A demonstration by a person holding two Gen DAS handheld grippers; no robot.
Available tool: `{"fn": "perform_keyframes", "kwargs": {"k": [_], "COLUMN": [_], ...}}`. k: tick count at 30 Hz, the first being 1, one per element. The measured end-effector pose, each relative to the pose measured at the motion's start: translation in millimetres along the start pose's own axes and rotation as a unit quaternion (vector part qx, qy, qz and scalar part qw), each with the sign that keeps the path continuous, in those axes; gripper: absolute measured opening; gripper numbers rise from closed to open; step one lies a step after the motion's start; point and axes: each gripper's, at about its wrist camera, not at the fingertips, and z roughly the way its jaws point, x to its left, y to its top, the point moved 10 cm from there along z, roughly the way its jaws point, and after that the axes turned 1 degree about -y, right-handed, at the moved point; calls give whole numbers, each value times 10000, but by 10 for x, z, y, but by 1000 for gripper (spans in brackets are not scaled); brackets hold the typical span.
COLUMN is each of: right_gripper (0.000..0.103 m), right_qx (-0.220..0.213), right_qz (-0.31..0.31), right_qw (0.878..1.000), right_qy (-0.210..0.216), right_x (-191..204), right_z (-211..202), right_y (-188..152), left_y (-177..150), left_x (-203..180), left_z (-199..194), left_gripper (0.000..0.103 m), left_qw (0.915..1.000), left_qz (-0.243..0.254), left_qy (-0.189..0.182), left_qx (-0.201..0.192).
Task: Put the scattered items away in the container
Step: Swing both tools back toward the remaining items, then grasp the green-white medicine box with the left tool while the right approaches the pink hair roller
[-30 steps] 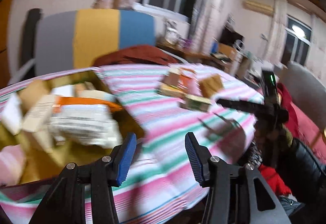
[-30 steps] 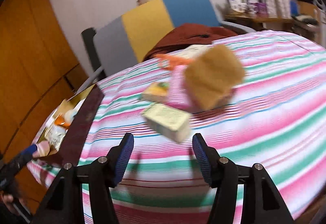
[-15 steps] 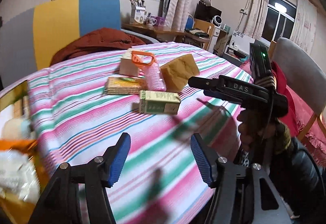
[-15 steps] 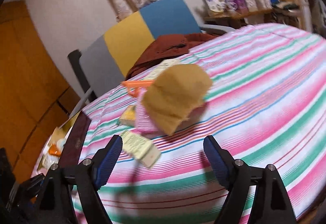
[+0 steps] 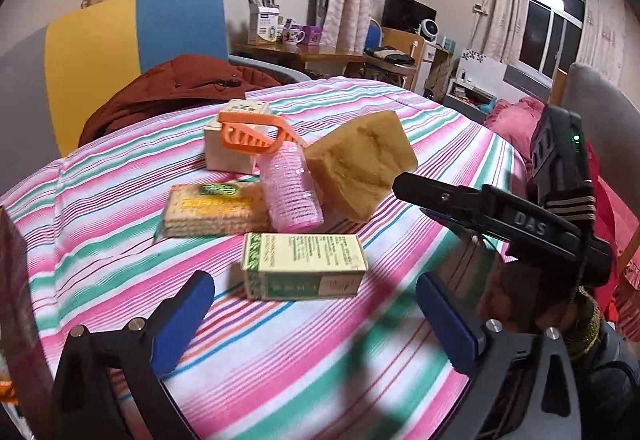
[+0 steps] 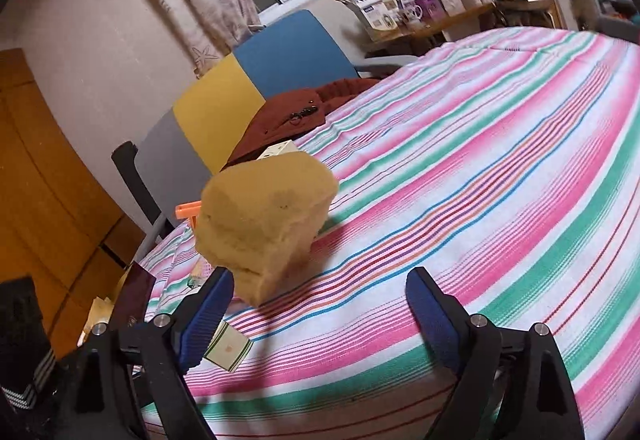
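left gripper (image 5: 312, 314) jaws opening, empty | green box (image 5: 304, 266) just ahead | right gripper (image 6: 320, 300) jaws opening, sponge (image 6: 264, 226) ahead

L gripper (image 5: 316, 316) jaws opening, empty; green box (image 5: 304, 266) ahead.

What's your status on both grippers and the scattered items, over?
Left gripper and right gripper both opening, nothing between pads. Green-and-white carton just ahead of left; tan sponge block ahead of right. Striped tablecloth path clear.
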Motion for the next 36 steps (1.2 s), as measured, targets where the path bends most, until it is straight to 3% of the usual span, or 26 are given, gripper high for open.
{"fn": "perform_keyframes", "kwargs": {"k": [9, 10, 11, 12, 21, 25, 29, 31, 33, 36], "right_gripper": [96, 97, 97, 98, 103, 103, 90, 74, 73, 73], "right_qx": [-137, -149, -156, -155, -70, -7, 612, 851, 1069, 1056], "right_qz": [-96, -108, -118, -127, 97, 298, -202, -428, -595, -524], "right_qw": [9995, 9994, 9993, 9992, 9990, 9978, 9916, 9874, 9845, 9870], "right_qy": [276, 302, 327, 349, 440, 586, 1121, 1260, 1258, 1096], "right_x": [49, 56, 63, 70, 93, 148, 545, 712, 859, 918], "right_z": [-43, -50, -55, -49, -36, -63, -56, -13, 104, 234], "right_y": [7, 7, 4, 6, 41, 49, -230, -368, -478, -478], "left_y": [38, 33, 22, 11, -16, -81, -294, -394, -457, -482], "left_x": [80, 99, 111, 119, 196, 262, 334, 372, 426, 450], "left_z": [308, 334, 362, 389, 270, 63, -139, -206, -231, -264], "left_gripper": [101, 94, 81, 76, 76, 76, 76, 76, 76, 76], "left_qw": [9993, 9990, 9986, 9983, 9976, 9981, 9980, 9972, 9969, 9971], "left_qz": [-64, -123, -190, -240, -589, -599, -590, -706, -746, -738], "left_qy": [60, 55, 12, -18, -141, 6, 206, 200, 224, 205], "left_qx": [375, 423, 484, 534, 324, 131, 129, 123, 81, -22]}}
